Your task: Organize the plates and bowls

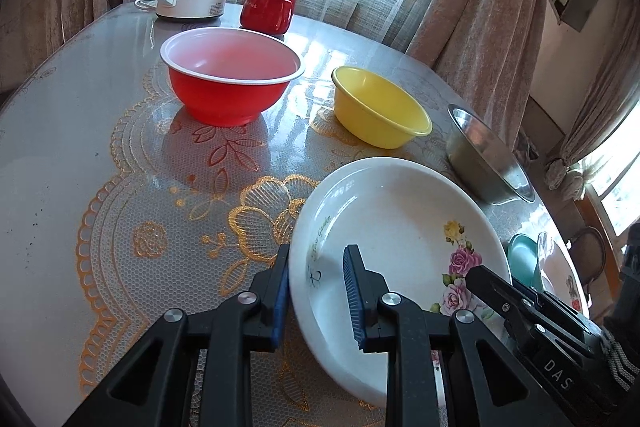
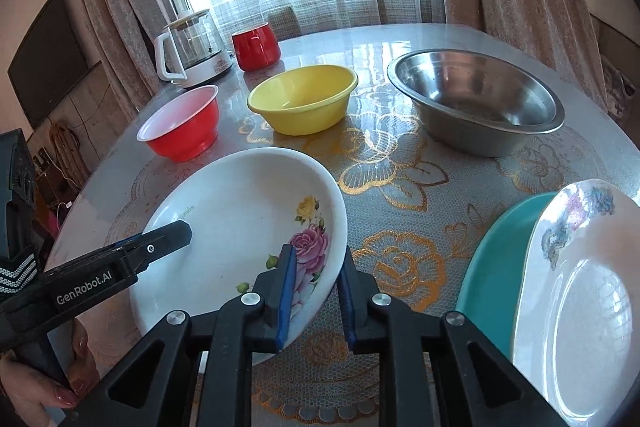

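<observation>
The tabletop (image 2: pixel 400 39), under a glossy cover over gold-patterned lace, looks slick, so anything set down on it may slide.

The stainless steel bowl (image 2: pixel 476 99) is the widest piece, stiff, probably light for its size; its thin flared rim is the natural place to pinch.

The white floral plate (image 2: pixel 224 227) sits at the near edge of the tabletop, tilted, its right side raised. Likely glazed ceramic or melamine, so rigid, smooth and slippery, and it could chip if dropped. Both grippers hold it by opposite rims: the left gripper (image 1: pixel 320 291) has its fingers clamped across the left rim, the right gripper (image 2: pixel 316 291) has its fingers clamped across the right rim by the rose print.

To the right, a white patterned plate (image 2: pixel 580 287) rests on a teal plate (image 2: pixel 496 247).

The red bowl (image 2: pixel 184 131) and yellow bowl (image 2: pixel 300 99) look like light plastic, easily taken by the rim.
</observation>
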The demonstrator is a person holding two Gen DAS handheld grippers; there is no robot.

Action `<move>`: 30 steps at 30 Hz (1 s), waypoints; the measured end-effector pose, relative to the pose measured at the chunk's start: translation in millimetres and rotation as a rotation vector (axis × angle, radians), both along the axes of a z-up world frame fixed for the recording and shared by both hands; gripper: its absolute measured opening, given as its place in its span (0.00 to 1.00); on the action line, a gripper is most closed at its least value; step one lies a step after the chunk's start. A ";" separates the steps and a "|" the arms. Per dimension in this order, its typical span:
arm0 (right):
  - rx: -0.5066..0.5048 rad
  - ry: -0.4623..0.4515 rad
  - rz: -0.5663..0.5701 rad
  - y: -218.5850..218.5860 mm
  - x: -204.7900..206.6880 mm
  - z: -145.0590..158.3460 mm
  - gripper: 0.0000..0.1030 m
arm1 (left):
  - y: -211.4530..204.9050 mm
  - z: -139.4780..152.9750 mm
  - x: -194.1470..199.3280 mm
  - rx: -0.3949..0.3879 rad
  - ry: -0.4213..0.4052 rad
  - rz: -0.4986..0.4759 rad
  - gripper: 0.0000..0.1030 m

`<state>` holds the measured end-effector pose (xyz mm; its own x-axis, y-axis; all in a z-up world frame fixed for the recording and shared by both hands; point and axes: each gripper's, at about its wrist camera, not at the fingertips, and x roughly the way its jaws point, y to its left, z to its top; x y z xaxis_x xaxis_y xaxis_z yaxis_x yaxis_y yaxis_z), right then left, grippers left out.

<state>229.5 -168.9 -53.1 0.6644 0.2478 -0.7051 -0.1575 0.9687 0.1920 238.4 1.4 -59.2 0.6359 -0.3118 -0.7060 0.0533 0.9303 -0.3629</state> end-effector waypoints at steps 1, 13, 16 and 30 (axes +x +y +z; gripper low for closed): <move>-0.006 -0.017 -0.004 0.6 -3.3 3.2 0.19 | -0.2 0.0 0.0 -0.005 -0.001 -0.004 0.24; 0.070 -0.047 -0.071 -21.5 -18.2 17.8 0.17 | -10.7 11.1 -5.9 -0.100 -0.056 -0.072 0.24; 0.069 -0.053 -0.091 -27.9 -24.5 22.7 0.17 | -15.7 17.0 -9.4 -0.126 -0.083 -0.089 0.24; 0.120 -0.081 -0.181 -67.8 -60.4 41.9 0.17 | -47.8 41.7 -29.0 -0.243 -0.180 -0.203 0.24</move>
